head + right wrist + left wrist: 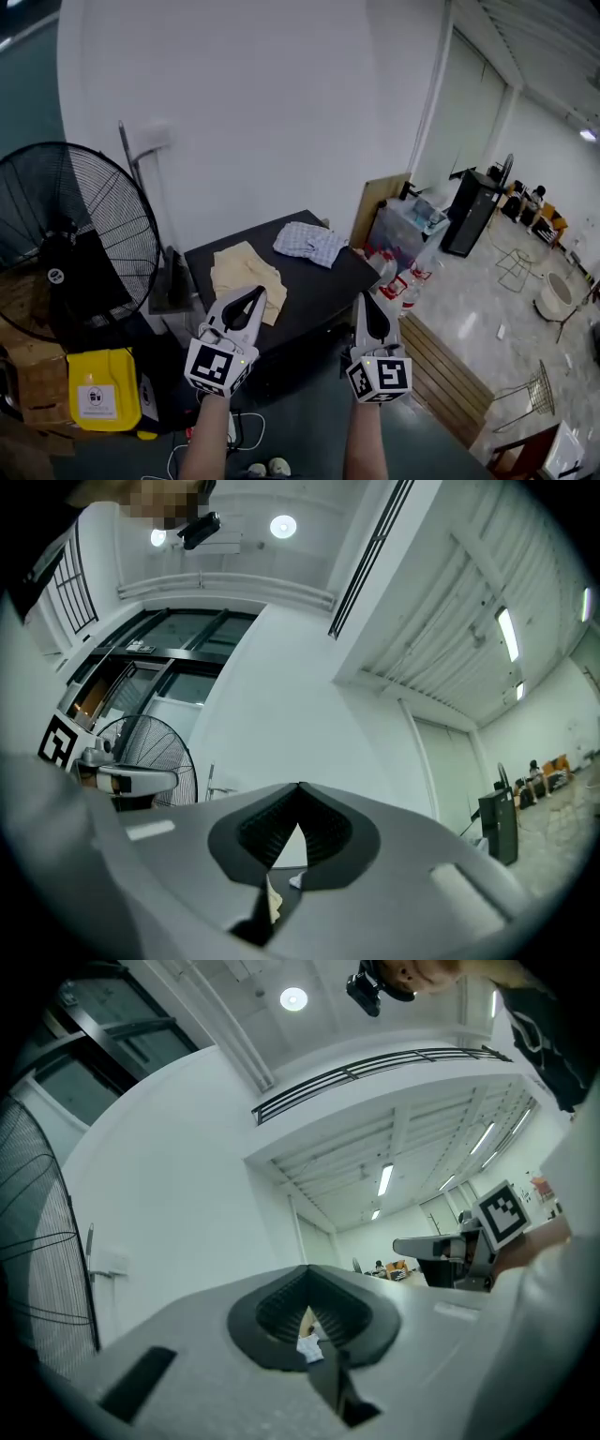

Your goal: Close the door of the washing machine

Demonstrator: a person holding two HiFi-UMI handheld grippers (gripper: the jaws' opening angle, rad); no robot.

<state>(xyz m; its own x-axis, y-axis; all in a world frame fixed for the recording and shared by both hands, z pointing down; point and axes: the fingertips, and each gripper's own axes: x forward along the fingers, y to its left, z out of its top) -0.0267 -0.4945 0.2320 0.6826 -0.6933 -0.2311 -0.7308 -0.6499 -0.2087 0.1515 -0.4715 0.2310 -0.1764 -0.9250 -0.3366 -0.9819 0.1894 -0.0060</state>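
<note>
The left gripper [253, 296] and right gripper [368, 305] are held level, jaws clenched on nothing, aimed at 12 o'clock toward a black table [314, 284]. No washing machine door is seen in any view, so neither hand can be judged nearer.

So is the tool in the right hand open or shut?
Shut, empty: on the right tool the jaws meet at their tips, nothing between them, in the right gripper view.

The fan [80, 239] is cut by the head view's left edge, and the person's forearms [202, 441] run off the bottom. The left tongs [255, 295] and right tongs [364, 300] hide the counter's [309, 281] near edge. The yellow box's [98, 389] label is too small to read.
</note>
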